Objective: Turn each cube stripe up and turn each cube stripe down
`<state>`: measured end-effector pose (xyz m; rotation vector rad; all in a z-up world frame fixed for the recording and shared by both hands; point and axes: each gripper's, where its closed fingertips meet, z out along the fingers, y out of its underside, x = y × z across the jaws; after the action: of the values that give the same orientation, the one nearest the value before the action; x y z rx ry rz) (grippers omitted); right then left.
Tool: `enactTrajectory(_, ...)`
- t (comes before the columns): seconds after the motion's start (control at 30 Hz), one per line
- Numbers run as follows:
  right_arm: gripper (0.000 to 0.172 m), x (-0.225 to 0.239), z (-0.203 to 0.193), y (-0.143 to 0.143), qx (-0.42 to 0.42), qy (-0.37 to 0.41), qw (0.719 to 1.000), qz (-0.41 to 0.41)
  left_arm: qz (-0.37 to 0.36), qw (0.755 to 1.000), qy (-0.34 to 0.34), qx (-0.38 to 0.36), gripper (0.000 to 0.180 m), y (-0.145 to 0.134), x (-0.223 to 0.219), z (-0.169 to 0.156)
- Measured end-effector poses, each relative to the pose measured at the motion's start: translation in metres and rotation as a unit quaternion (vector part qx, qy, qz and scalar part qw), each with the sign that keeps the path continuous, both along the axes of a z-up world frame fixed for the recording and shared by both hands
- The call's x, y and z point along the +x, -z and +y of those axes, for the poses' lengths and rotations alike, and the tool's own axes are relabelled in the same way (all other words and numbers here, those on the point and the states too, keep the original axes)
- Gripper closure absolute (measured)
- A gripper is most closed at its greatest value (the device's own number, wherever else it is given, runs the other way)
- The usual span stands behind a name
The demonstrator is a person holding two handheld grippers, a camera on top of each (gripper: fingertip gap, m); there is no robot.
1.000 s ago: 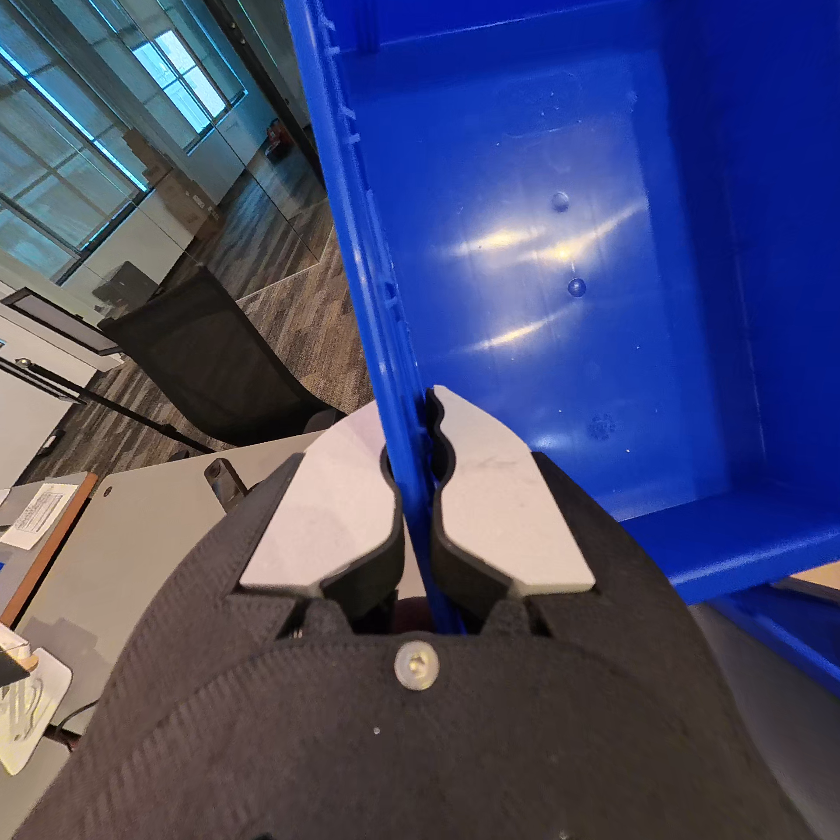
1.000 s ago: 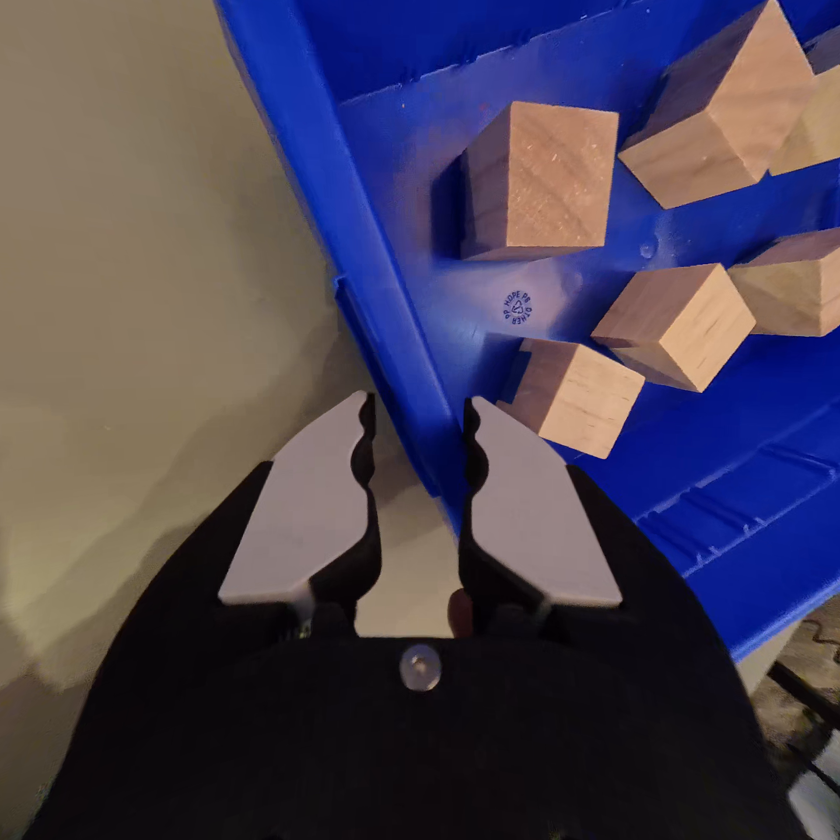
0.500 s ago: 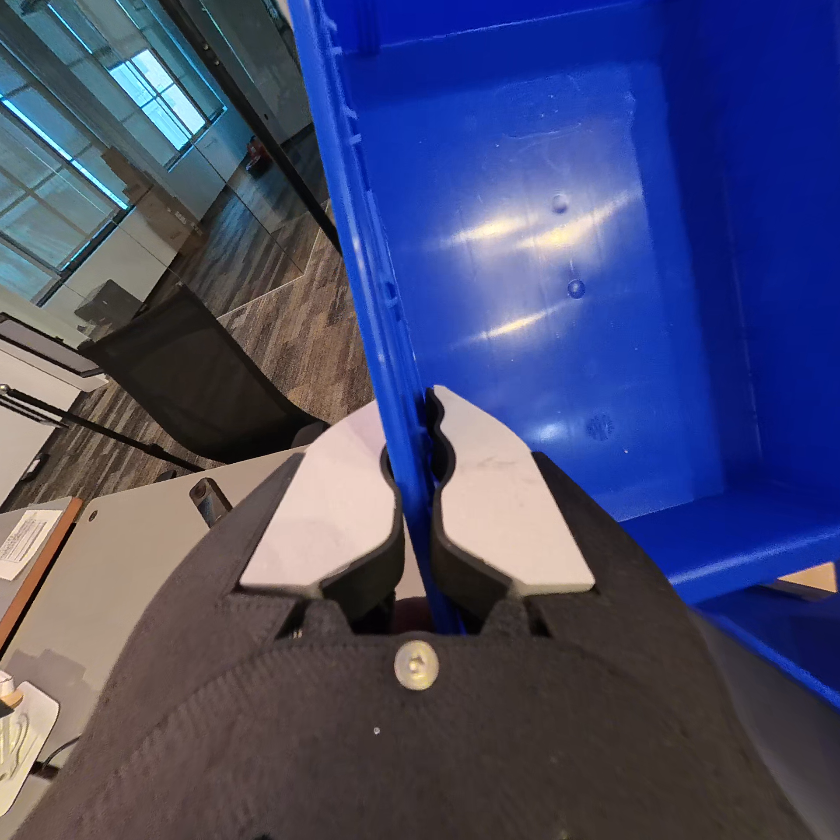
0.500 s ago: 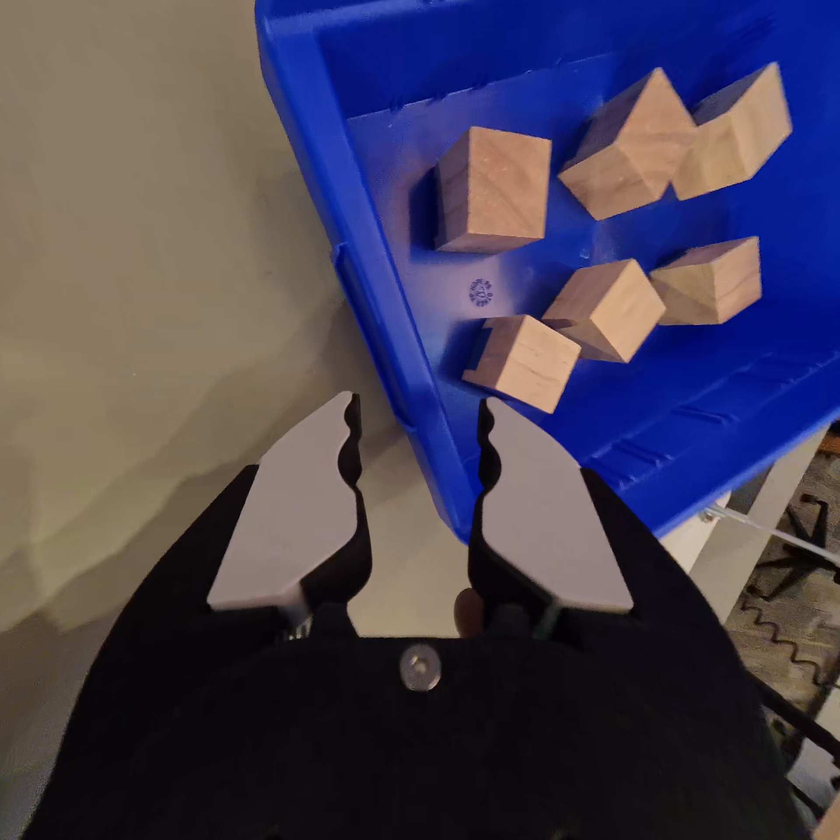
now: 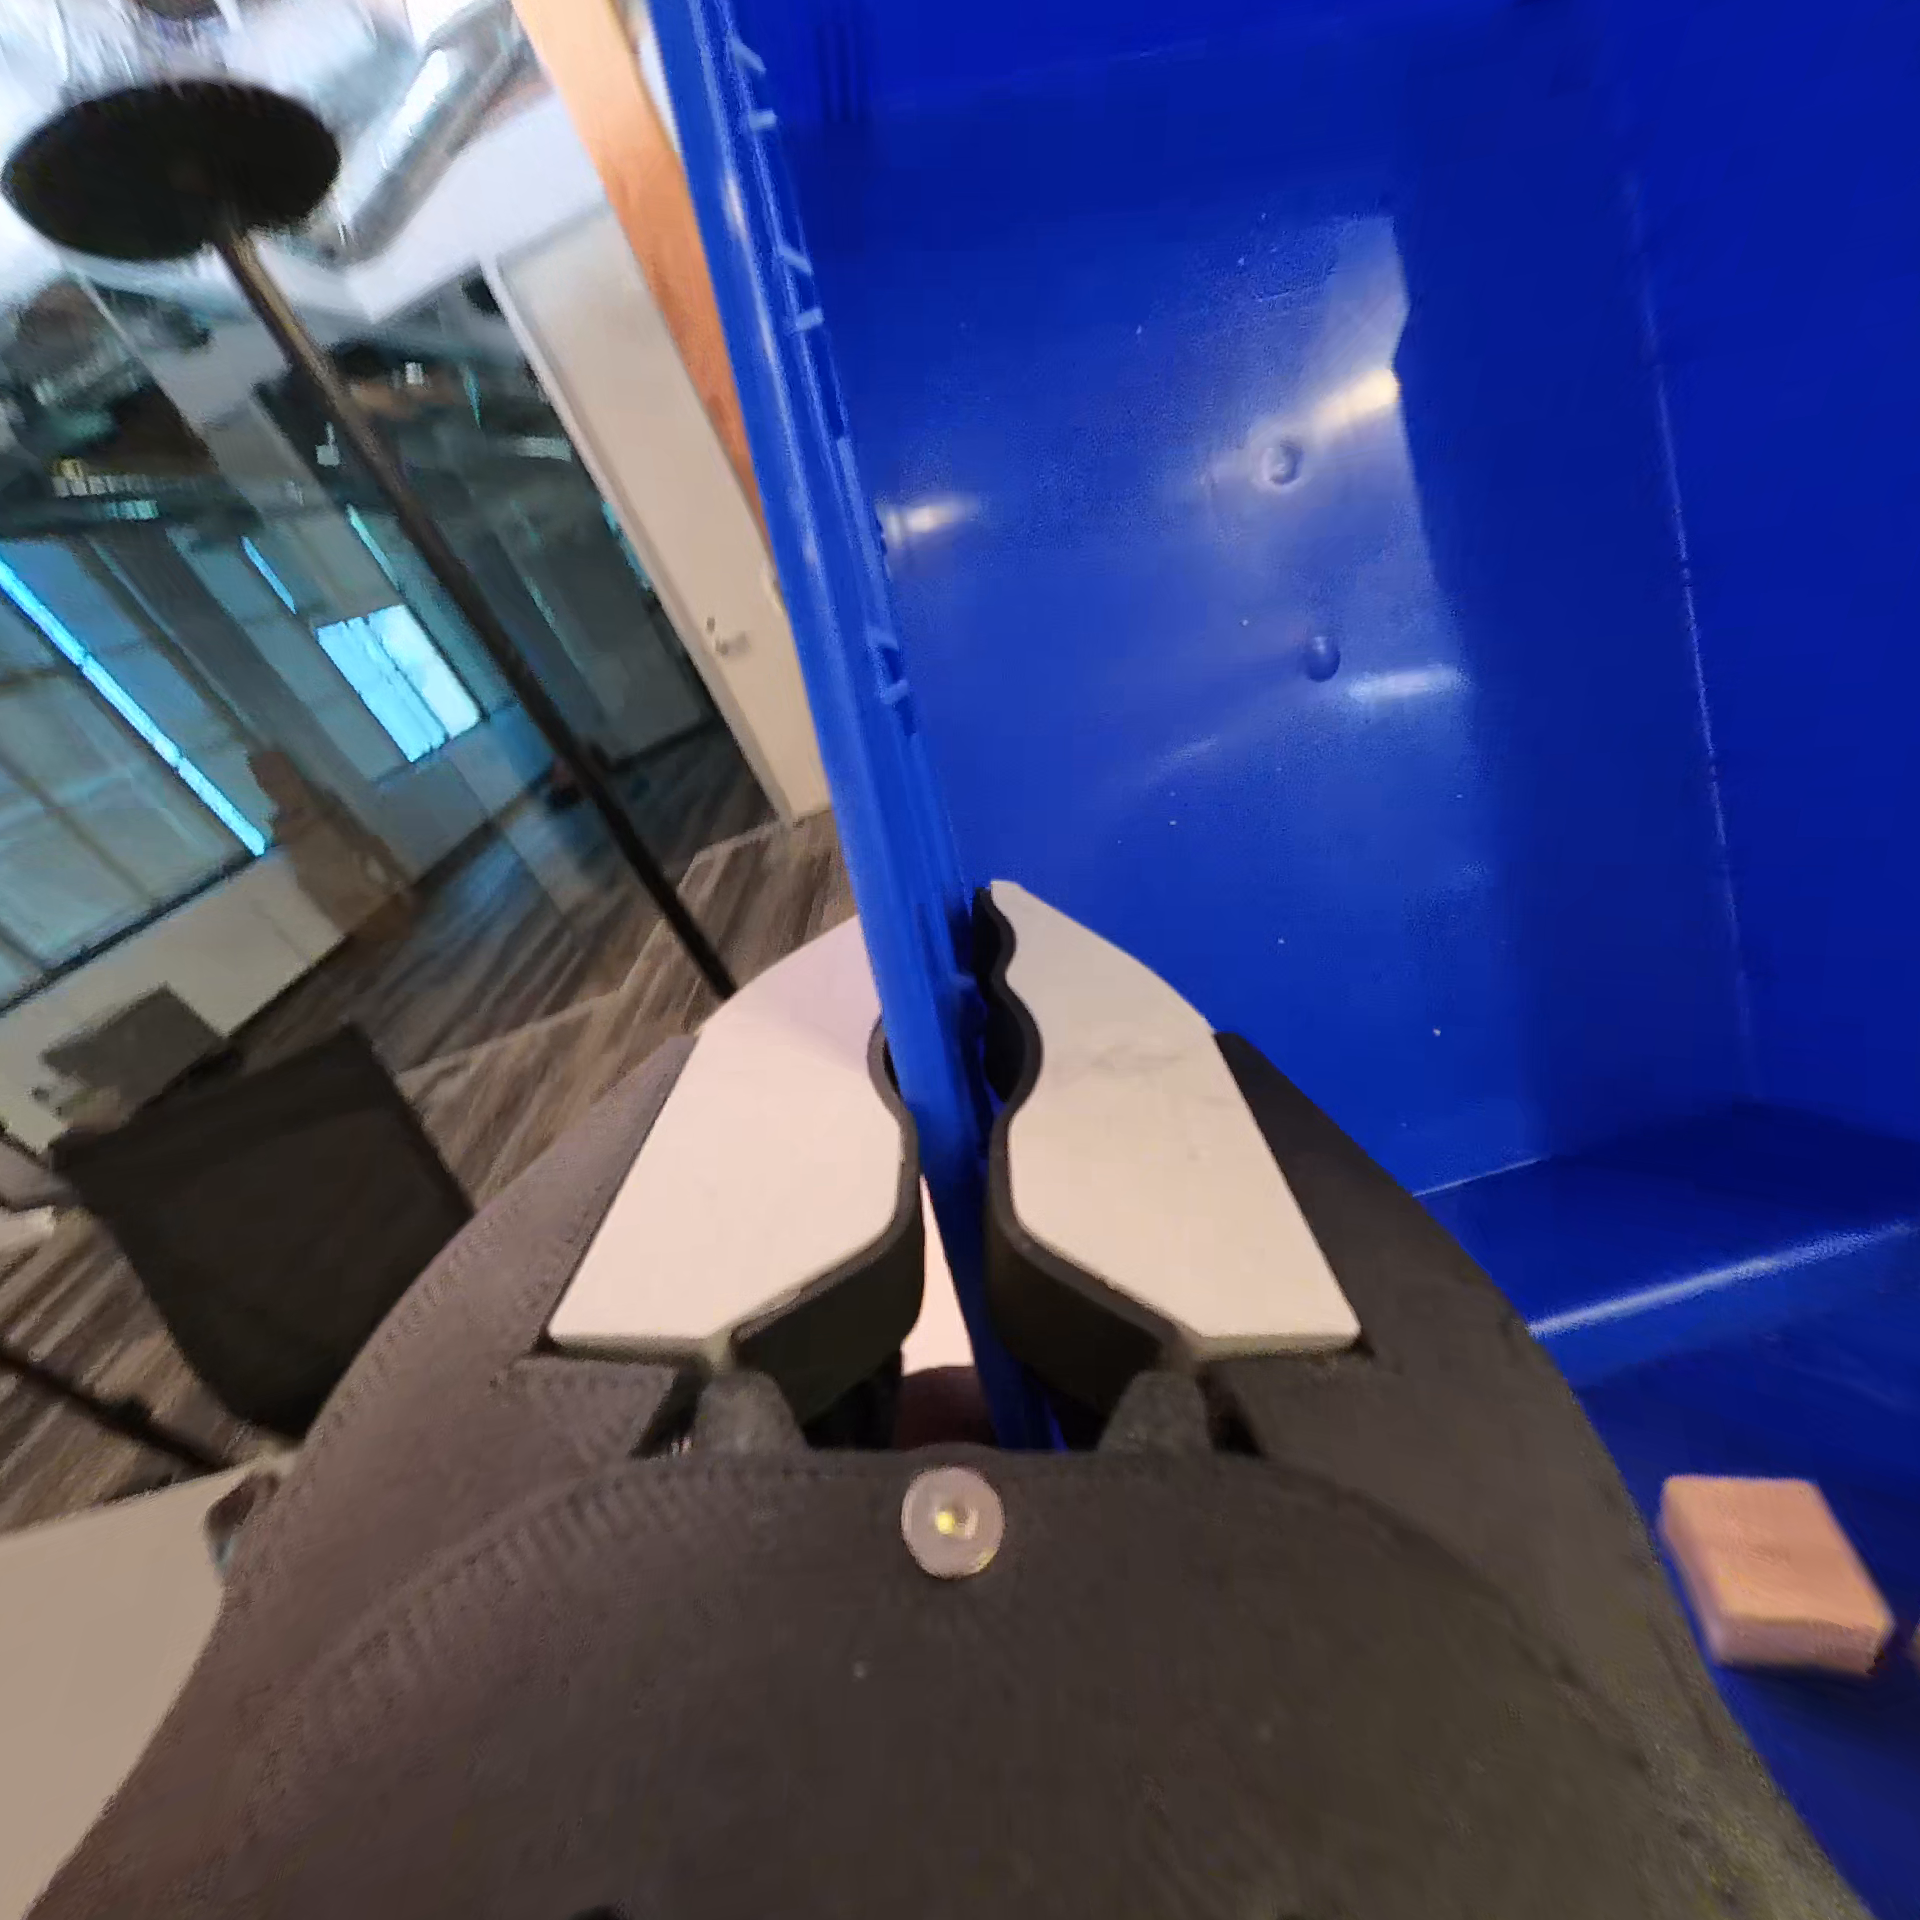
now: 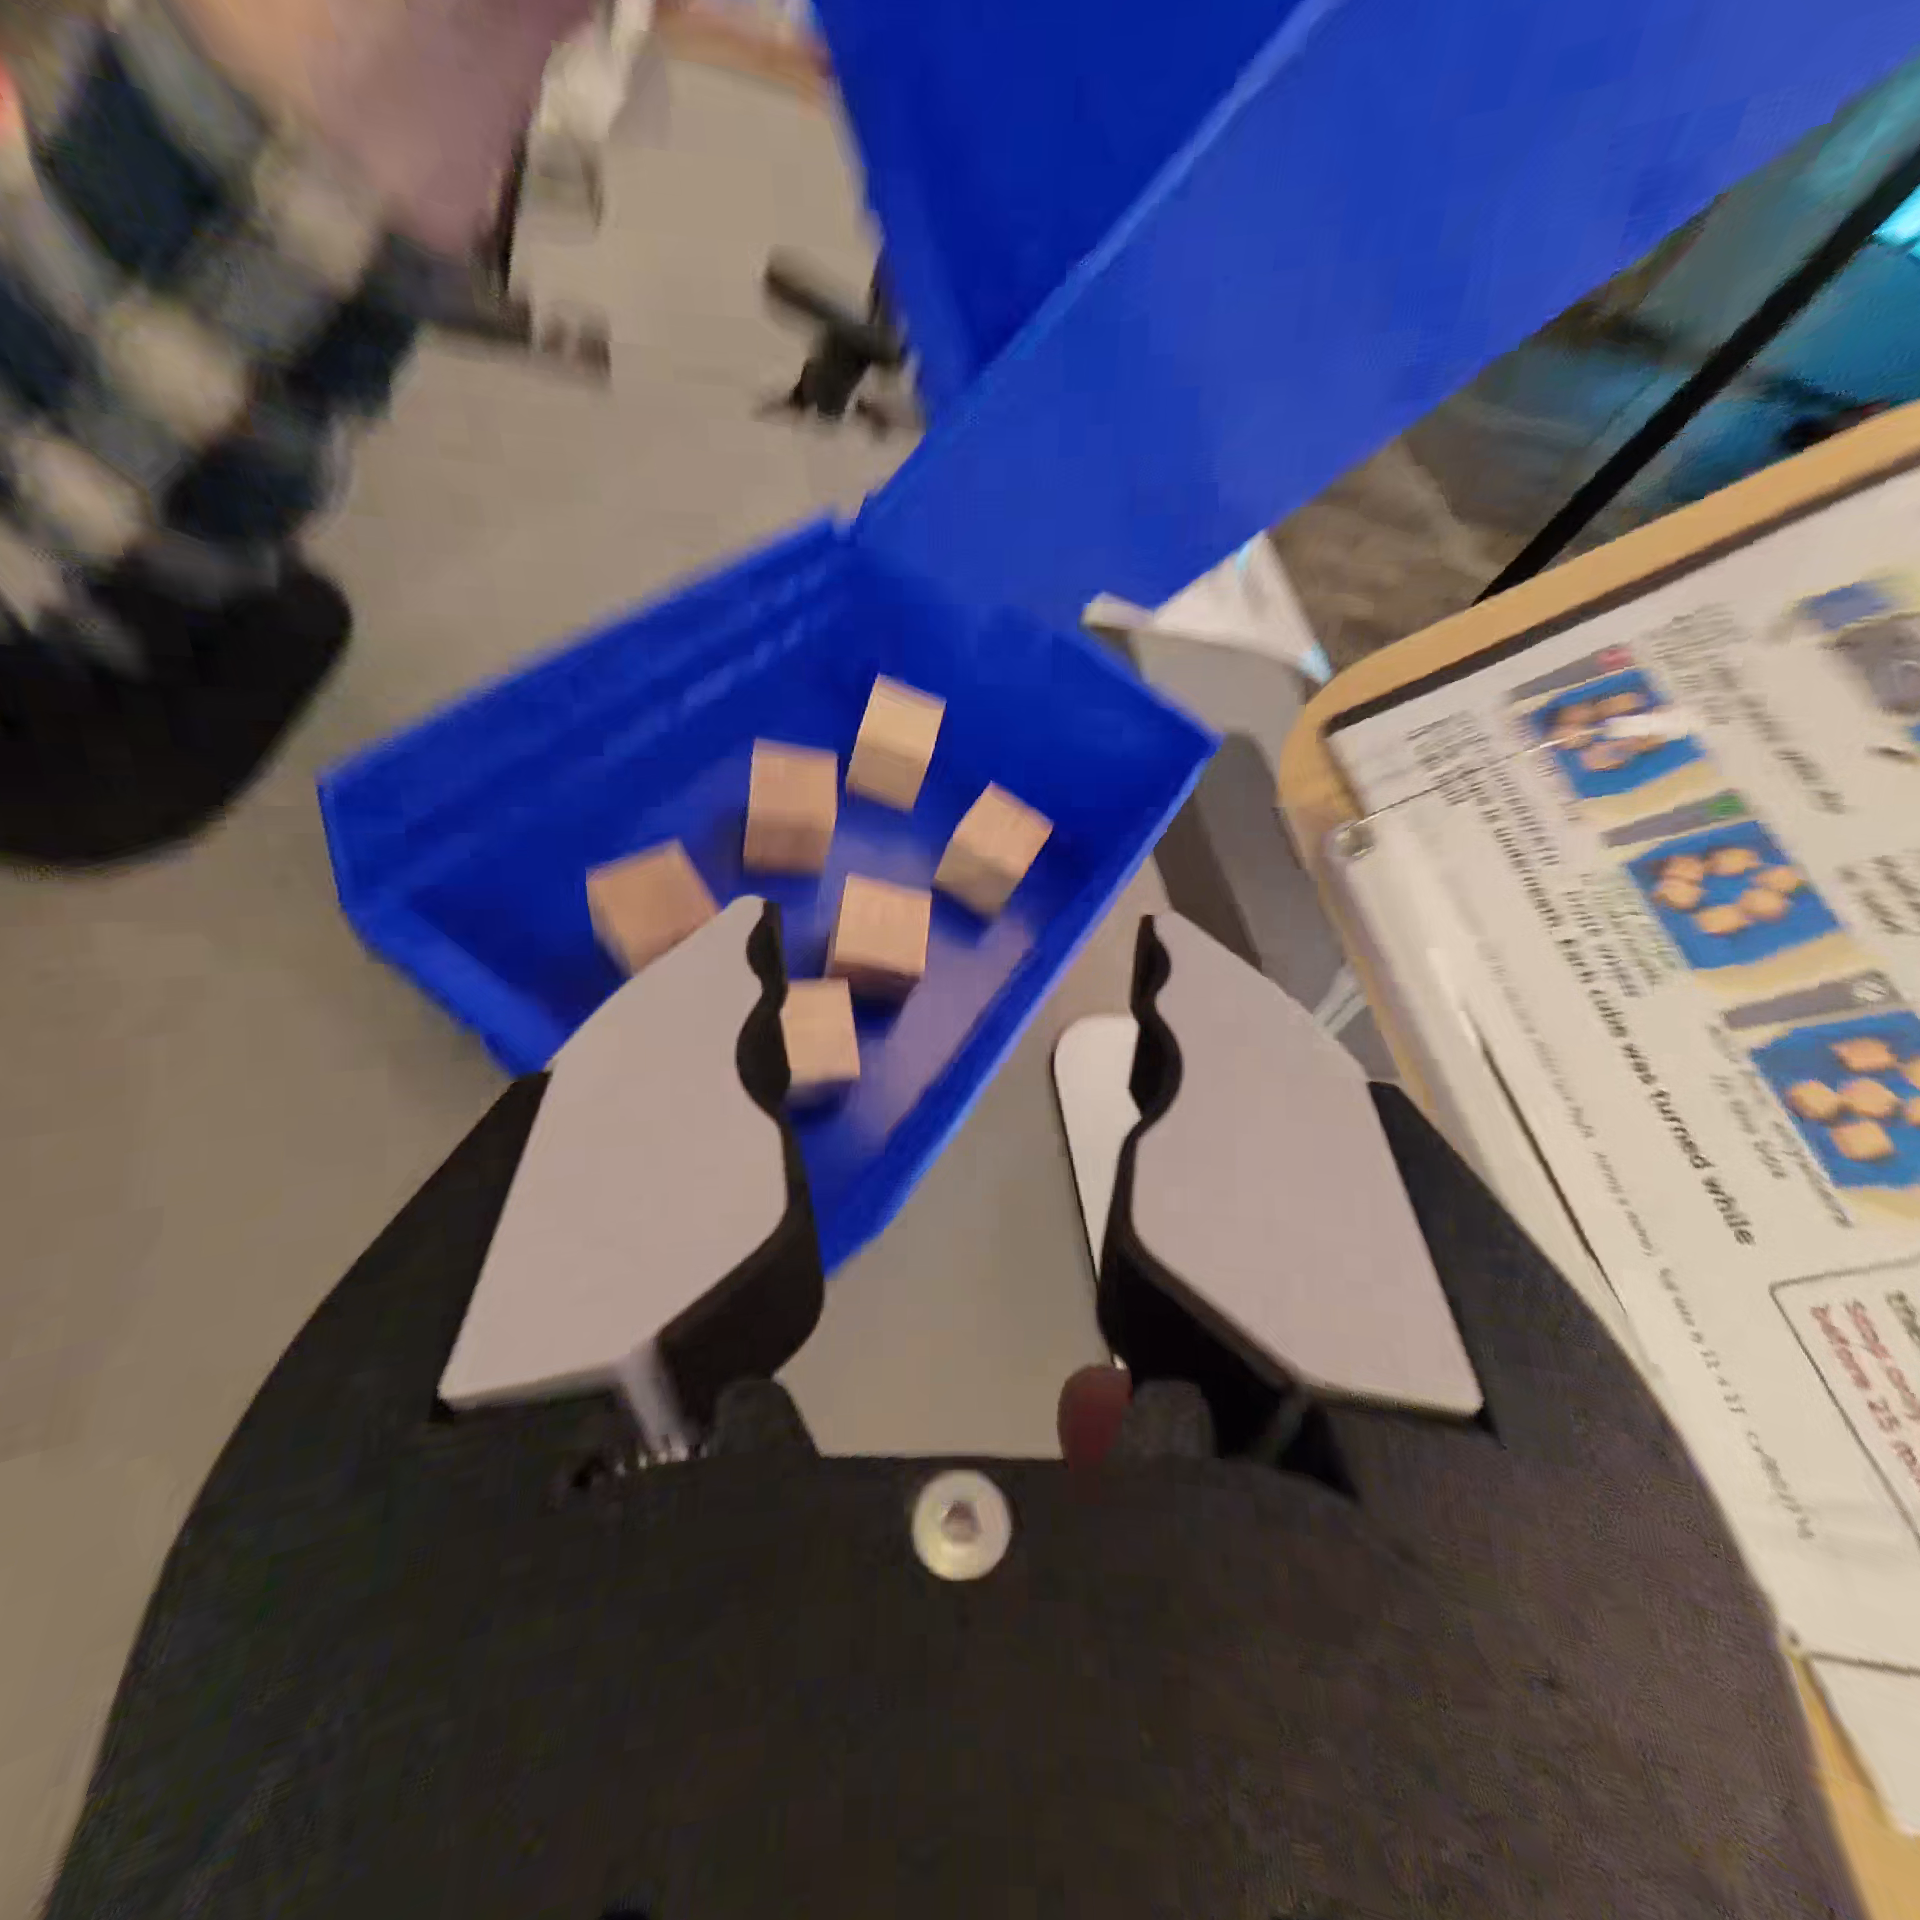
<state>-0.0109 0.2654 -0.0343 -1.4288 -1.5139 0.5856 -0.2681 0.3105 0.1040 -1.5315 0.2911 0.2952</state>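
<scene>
Blue raised bin (image 5: pixel 1299 623), its wall clenched in the left hand-held gripper (image 5: pixel 940 1039), could drop onto the cubes (image 6: pixel 878 925) in the lower bin (image 6: pixel 499 790) if that grip slips, while the right hand-held gripper (image 6: pixel 951 997) hangs released and empty.

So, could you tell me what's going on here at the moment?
A person is working with two handheld grippers. The left gripper is clamped on the wall of an empty blue bin, which is lifted. The right gripper hovers with its jaws open, holding nothing, above a second blue bin that holds six wooden cubes.
</scene>
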Motion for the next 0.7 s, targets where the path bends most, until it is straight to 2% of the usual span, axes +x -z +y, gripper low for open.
enactTrajectory(0.1, 0.097, 0.004, 0.007, -0.033, -0.053, 0.023, 0.991, 0.124, 0.011, 0.998, 0.047, 0.044, 0.173, -0.008, 0.061, -0.008)
enactTrajectory(0.13, 0.1, 0.007, 0.011, -0.035, -0.059, 0.034, 0.988, 0.14, 0.019, 0.997, 0.062, 0.051, 0.174, -0.007, 0.081, -0.01)
enactTrajectory(0.17, 0.116, 0.013, 0.018, -0.034, -0.051, 0.052, 0.987, 0.141, 0.045, 0.995, 0.063, 0.065, 0.174, -0.007, 0.095, -0.012)
enactTrajectory(0.2, 0.117, 0.021, 0.028, -0.036, -0.036, 0.072, 0.986, 0.146, 0.059, 0.993, 0.06, 0.088, 0.174, -0.009, 0.104, -0.016)
enactTrajectory(0.27, 0.133, 0.028, 0.026, -0.046, -0.038, 0.042, 0.983, 0.174, 0.079, 0.992, 0.039, 0.095, 0.174, -0.011, 0.109, -0.019)
enactTrajectory(0.33, 0.114, 0.032, 0.023, -0.049, -0.067, 0.021, 0.984, 0.163, 0.062, 0.993, 0.061, 0.083, 0.174, -0.012, 0.109, -0.02)
enactTrajectory(0.5, 0.093, 0.032, -0.003, -0.07, -0.12, -0.039, 0.972, 0.198, 0.074, 0.994, 0.031, 0.078, 0.174, -0.009, 0.098, -0.013)
enactTrajectory(0.63, 0.097, 0.018, 0.001, -0.059, -0.11, 0.014, 0.974, 0.199, 0.088, 0.991, 0.044, 0.087, 0.174, -0.005, 0.114, -0.013)
enactTrajectory(0.7, 0.112, 0.022, 0.015, -0.053, -0.081, 0.059, 0.976, 0.192, 0.105, 0.988, 0.043, 0.109, 0.174, -0.007, 0.125, -0.017)
